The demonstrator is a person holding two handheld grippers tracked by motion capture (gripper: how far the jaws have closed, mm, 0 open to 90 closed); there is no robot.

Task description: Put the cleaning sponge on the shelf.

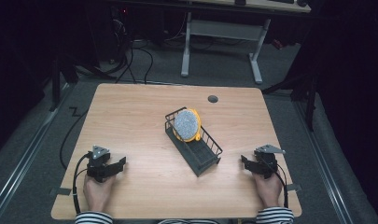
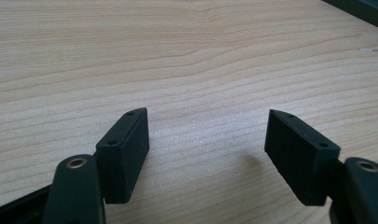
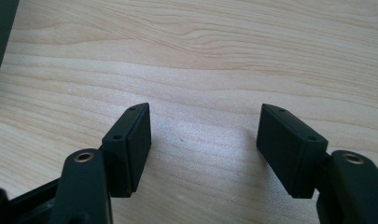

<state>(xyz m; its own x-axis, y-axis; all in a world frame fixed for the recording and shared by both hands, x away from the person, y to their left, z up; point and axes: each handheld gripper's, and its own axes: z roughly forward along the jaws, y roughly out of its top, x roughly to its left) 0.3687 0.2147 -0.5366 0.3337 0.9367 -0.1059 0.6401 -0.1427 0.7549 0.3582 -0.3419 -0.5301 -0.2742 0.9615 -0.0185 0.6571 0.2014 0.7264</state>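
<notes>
I hold both grippers, left (image 1: 115, 166) and right (image 1: 248, 164), jaws wide and empty, flanking the rack (image 1: 199, 154) whose plate (image 1: 187, 123) stands at its far end, slightly nearer my right.

The right gripper (image 3: 205, 135) is sitting low over the wooden table (image 3: 224, 56), its two black jaws rising from the bottom edge and standing wide apart. Nothing is lying between the jaws; bare wood grain is showing in the gap. Each jaw is carrying a flat rectangular pad (image 3: 130, 149) with two small screw holes along its upper face. A brass-coloured pivot pin (image 3: 84, 157) is showing on each jaw arm behind the pad. A dark edge (image 3: 1, 37) is entering at the upper left corner; its identity is unclear.
</notes>
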